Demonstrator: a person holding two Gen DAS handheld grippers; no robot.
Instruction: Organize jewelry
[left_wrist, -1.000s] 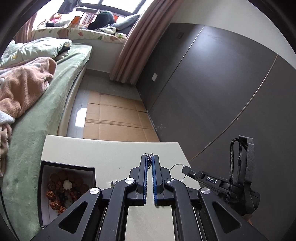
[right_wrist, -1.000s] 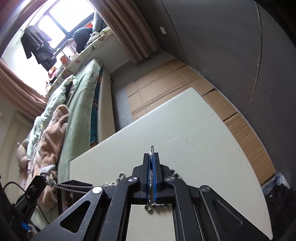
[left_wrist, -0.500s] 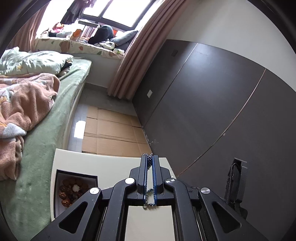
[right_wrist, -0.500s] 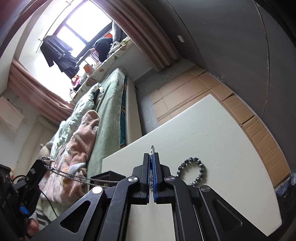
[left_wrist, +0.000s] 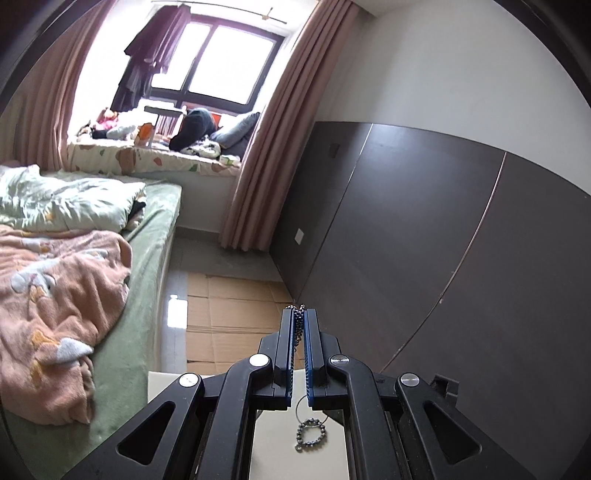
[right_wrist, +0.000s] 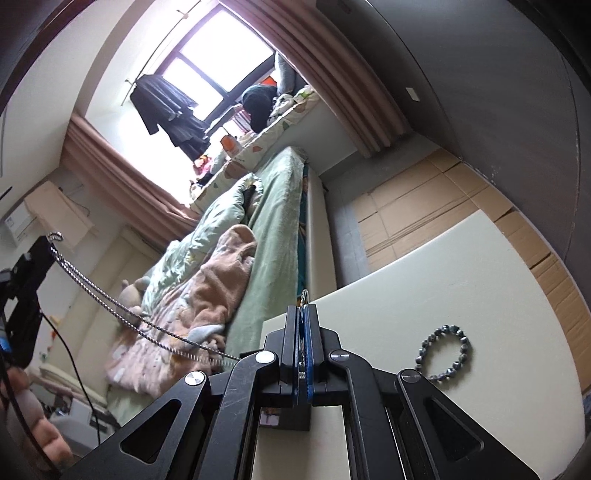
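Note:
A silver ball-chain necklace (right_wrist: 110, 306) hangs stretched in the air between my two grippers. My left gripper (left_wrist: 299, 314) is shut on one end; a short loop of chain (left_wrist: 310, 434) dangles under its jaws. My right gripper (right_wrist: 304, 308) is shut on the other end, with a small ring showing at the tips. The left gripper (right_wrist: 44, 247) also shows at the far left of the right wrist view, raised high. A dark beaded bracelet (right_wrist: 443, 350) lies on the cream table (right_wrist: 424, 288) to the right of my right gripper.
A bed with green sheet and pink blanket (left_wrist: 55, 302) stands left of the table. A dark panelled wall (left_wrist: 443, 240) runs along the right. Cardboard sheets (left_wrist: 229, 314) cover the floor beyond the table. A dark box corner (right_wrist: 291, 421) sits under my right gripper.
Both grippers have risen well above the table with the chain stretched between them. The jewelry box has dropped out of the left wrist view. The bracelet has come into the right wrist view.

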